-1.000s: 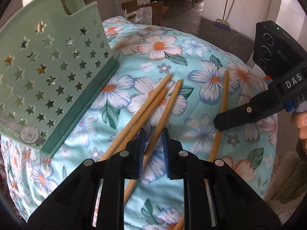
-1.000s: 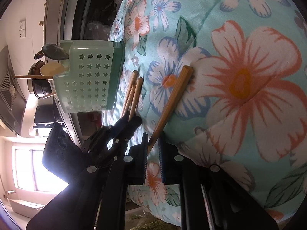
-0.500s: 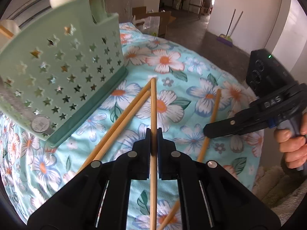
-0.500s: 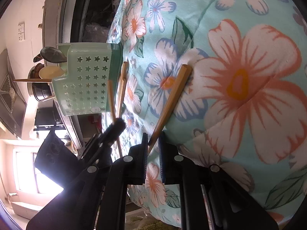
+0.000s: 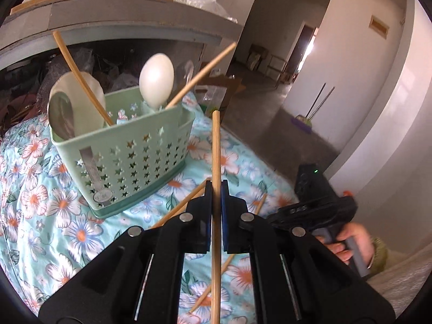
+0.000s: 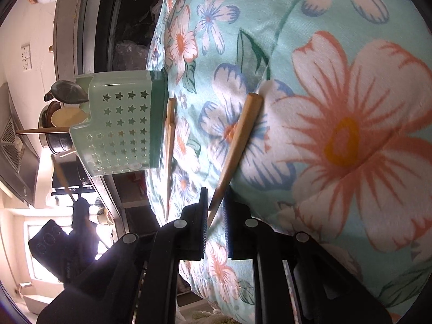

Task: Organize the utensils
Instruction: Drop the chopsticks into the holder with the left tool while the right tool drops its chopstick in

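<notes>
My left gripper (image 5: 215, 191) is shut on a wooden chopstick (image 5: 216, 151) and holds it upright above the floral cloth, to the right of a green star-holed utensil basket (image 5: 135, 156). The basket holds spoons (image 5: 156, 81) and two chopsticks (image 5: 81, 81). My right gripper (image 6: 216, 210) stands around the thin end of another chopstick (image 6: 237, 140) that lies on the cloth; its jaws are narrow but I cannot tell if they grip. The basket (image 6: 121, 124) and one more chopstick (image 6: 169, 145) show to its left.
The floral cloth (image 5: 40, 202) covers a rounded table. More chopsticks (image 5: 183, 205) lie on it under my left gripper. A grey shelf (image 5: 121, 24) with clutter stands behind the basket. The right gripper's body and hand (image 5: 337, 229) sit at the table's right edge.
My left gripper closed on a chopstick and lifted it off the cloth, tilting up so the basket's open top shows. The right gripper stayed around its chopstick.
</notes>
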`<state>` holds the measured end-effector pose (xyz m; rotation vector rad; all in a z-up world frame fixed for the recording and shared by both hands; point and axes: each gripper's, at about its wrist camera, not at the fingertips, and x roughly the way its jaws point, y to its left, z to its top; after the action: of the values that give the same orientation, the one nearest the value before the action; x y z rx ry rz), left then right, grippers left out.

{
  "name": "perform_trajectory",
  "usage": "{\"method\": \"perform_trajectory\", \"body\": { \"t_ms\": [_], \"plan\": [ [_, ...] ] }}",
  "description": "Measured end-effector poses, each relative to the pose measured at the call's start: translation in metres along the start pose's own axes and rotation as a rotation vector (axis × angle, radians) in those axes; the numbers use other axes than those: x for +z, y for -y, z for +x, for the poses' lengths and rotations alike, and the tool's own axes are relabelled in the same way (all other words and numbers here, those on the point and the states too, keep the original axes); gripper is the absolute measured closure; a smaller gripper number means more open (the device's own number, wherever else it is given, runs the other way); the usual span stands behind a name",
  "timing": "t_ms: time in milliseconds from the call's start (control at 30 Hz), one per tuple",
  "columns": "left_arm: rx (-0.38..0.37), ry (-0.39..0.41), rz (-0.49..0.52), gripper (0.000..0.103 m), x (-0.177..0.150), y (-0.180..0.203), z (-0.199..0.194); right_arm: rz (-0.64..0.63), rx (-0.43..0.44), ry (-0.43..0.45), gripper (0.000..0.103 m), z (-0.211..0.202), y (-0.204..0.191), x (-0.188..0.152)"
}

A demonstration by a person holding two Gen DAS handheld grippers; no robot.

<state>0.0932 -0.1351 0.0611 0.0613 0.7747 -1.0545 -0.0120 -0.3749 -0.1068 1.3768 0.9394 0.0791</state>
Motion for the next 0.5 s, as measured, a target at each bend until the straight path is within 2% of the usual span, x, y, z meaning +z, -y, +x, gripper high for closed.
{"method": "perform_trajectory", "body": {
  "t_ms": [167,300,500],
  "plan": [
    [0.004,0.084,-0.036,0.098,0.012,-0.001,-0.022,-0.046,-0.030,0.027,0.093,0.001,-0.008,-0.003],
    [0.009,0.237,-0.082,0.098,0.027,-0.006,-0.052,-0.146,-0.064,0.082,0.092,-0.003,-0.028,-0.009],
    [0.109,0.480,-0.144,0.098,0.053,-0.016,-0.090,-0.328,-0.098,0.182,0.092,-0.015,-0.066,-0.021]
  ]
}}
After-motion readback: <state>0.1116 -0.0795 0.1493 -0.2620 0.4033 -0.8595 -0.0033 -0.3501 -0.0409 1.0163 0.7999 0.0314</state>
